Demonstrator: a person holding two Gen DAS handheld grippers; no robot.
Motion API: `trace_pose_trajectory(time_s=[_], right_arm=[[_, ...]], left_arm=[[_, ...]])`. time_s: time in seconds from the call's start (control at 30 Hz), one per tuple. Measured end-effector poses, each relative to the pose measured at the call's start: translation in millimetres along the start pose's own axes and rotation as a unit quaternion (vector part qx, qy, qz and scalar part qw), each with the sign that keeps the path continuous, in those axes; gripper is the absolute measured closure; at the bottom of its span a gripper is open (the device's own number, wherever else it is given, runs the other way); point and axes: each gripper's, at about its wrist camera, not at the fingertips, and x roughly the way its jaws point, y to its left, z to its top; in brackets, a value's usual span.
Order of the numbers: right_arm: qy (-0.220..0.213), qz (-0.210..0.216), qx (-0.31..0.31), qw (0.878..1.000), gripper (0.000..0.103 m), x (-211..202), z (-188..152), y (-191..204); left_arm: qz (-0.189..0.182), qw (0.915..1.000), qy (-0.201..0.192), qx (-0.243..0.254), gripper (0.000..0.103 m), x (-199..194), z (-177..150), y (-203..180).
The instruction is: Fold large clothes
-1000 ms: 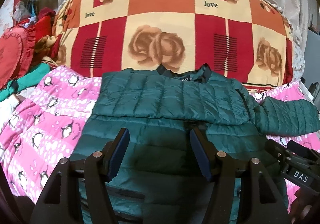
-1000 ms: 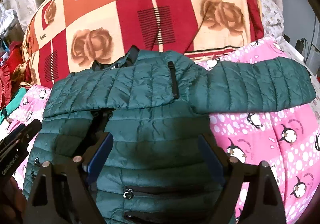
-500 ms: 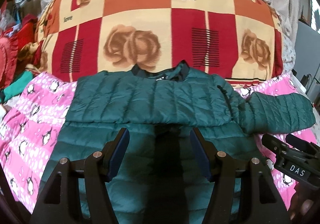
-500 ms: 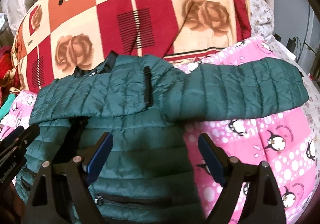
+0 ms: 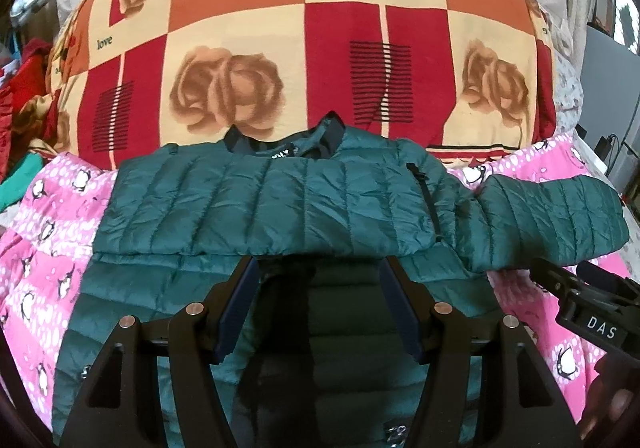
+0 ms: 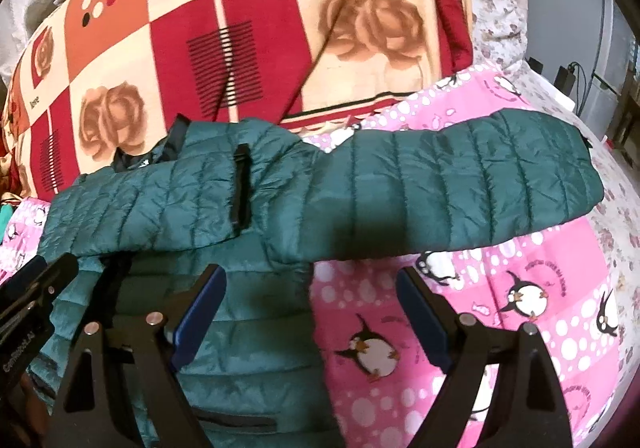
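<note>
Pink penguin bedspread [image 6: 500, 288] carries the green puffer jacket [image 5: 280, 204] ahead of both my tongs; its unfolded sleeve [image 6: 460, 192] stretches beyond my right tongs [image 6: 310, 288]. Left tongs [image 5: 318, 280] and right both gape wide, holding nothing.

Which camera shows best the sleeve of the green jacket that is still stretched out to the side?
The right wrist view: the outstretched sleeve lies whole across its middle, shoulder to cuff. The left wrist view shows it only squeezed at the right edge.
</note>
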Motion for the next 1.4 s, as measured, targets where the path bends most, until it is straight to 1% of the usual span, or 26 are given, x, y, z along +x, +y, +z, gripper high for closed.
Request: trace_pose_trajectory(time_s=[0.27, 0.5, 0.7, 0.8, 0.87, 0.93, 1.03, 1.13, 1.23, 1.27, 1.3, 1.4], right_arm=[[0.001, -0.014, 0.011, 1.000, 0.013, 6.9, 9.2, -22.9], [0.000, -0.031, 0.024, 0.999, 0.013, 13.0, 17.4, -48.0], [0.001, -0.047, 0.034, 0.998, 0.013, 18.7, 21.9, -67.8], [-0.006, -0.056, 0.044, 0.997, 0.013, 18.8, 26.1, -82.8], [-0.015, -0.069, 0.053, 0.996, 0.013, 19.3, 30.3, -96.7], [-0.022, -0.097, 0.067, 0.993, 0.013, 21.6, 35.4, -116.5], [-0.024, -0.113, 0.107, 0.988, 0.013, 23.3, 42.4, -149.2], [-0.041, -0.132, 0.139, 0.981, 0.013, 19.8, 47.9, -179.9], [-0.065, -0.156, 0.175, 0.970, 0.013, 12.1, 53.3, -214.5], [-0.071, -0.161, 0.193, 0.965, 0.012, 11.3, 54.8, -227.0], [-0.075, -0.162, 0.205, 0.962, 0.009, 11.5, 55.7, -236.0], [-0.076, -0.150, 0.244, 0.955, 0.006, 21.3, 57.8, -270.4]], left_arm=[[-0.014, 0.9999, 0.001, -0.002, 0.064, 8.4, 2.4, -11.8], [-0.038, 0.9992, 0.002, -0.010, 0.064, 12.0, 3.9, -7.6], [-0.026, 0.9995, -0.002, -0.017, 0.064, 14.4, 4.8, 0.6], [-0.017, 0.9996, -0.004, -0.023, 0.064, 14.6, 4.0, 10.2], [-0.016, 0.9994, -0.002, -0.032, 0.064, 15.5, 2.4, 17.4], [-0.017, 0.9991, 0.004, -0.038, 0.064, 17.7, 0.0, 23.4], [-0.013, 0.9990, 0.015, -0.040, 0.064, 21.4, -3.8, 28.8], [-0.012, 0.9990, 0.020, -0.038, 0.064, 25.0, -7.0, 31.8], [-0.014, 0.9988, 0.022, -0.042, 0.064, 27.0, -8.1, 35.6], [-0.014, 0.9987, 0.023, -0.043, 0.064, 27.6, -8.0, 36.6], [-0.014, 0.9987, 0.024, -0.043, 0.064, 27.8, -8.2, 37.6], [-0.012, 0.9989, 0.022, -0.040, 0.064, 27.6, -8.4, 40.1]])
